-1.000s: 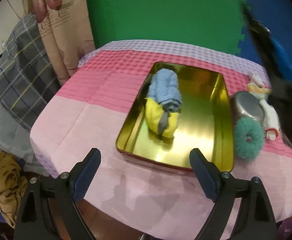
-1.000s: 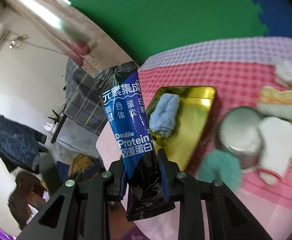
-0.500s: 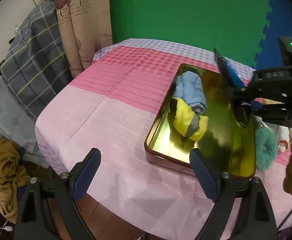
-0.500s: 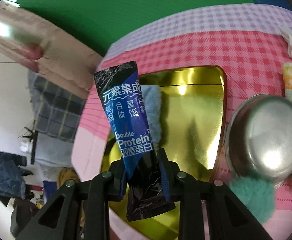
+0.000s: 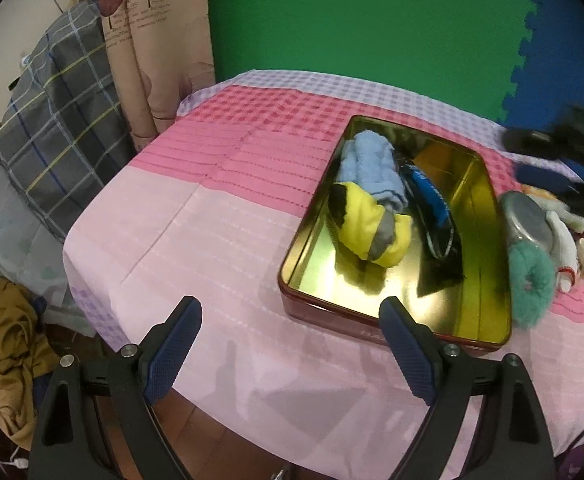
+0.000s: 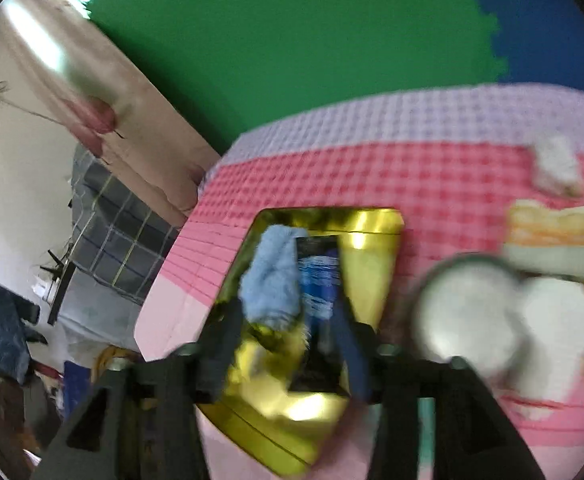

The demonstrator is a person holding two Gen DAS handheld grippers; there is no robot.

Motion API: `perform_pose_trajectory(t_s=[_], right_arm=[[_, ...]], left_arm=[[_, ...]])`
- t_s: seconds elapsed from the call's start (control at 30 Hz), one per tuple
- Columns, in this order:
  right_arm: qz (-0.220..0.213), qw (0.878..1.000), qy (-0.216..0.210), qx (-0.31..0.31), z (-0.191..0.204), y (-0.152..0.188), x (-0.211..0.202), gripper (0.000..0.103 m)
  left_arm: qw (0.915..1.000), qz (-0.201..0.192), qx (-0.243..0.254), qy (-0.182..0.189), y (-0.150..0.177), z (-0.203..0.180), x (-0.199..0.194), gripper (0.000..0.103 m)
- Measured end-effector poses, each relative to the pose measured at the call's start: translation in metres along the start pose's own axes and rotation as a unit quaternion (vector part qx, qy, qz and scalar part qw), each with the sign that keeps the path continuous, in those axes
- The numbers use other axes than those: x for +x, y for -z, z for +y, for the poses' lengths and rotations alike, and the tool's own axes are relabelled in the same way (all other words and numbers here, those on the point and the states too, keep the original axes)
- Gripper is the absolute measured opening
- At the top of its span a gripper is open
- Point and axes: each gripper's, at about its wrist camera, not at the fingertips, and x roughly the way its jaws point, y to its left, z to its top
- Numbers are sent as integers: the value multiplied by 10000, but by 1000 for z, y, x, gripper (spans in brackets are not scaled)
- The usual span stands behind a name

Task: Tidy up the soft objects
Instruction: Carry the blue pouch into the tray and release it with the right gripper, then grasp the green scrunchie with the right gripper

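The left gripper (image 5: pixel 289 344) hangs above the near edge of the table (image 5: pixel 195 248) with its jaws spread wide and nothing between them. Just ahead of its right finger sits the gold tin (image 5: pixel 488 280). Inside it, nearest the gripper, lies a yellow cloth roll (image 5: pixel 368 226); beyond that a light-blue towel (image 5: pixel 372 168), touching the roll; to their right the dark blue protein pouch (image 5: pixel 432 208) lies flat on the tin floor. Right of the tin are a teal fluffy ring (image 5: pixel 530 280) and, behind it, a metal bowl (image 5: pixel 526 218).

The right gripper (image 6: pixel 287 344), blurred, has just been opening its jaws; they stand apart over the tin (image 6: pixel 372 256), the pads clear of the pouch (image 6: pixel 320 276), which lies below and ahead of them beside the towel (image 6: pixel 271 280). To the gripper's right sits the bowl (image 6: pixel 464 312).
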Motion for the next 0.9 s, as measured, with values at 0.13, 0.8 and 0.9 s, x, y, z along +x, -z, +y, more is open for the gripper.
perform_pose_trajectory(t_s=[0.13,0.8,0.9], right_arm=[[-242,9973,577,-388,-39,36,-55,61],[262,9925,986,-674,-57,85,-23,61],[251,9939,876,-615,-59,80,-13,61]], left_arm=[[9999,-57,96,-8,3,-6,-3,88],[9983,12,578,-117,14,-32,3,88],[9983,43,570,-91,14,-32,5,88]])
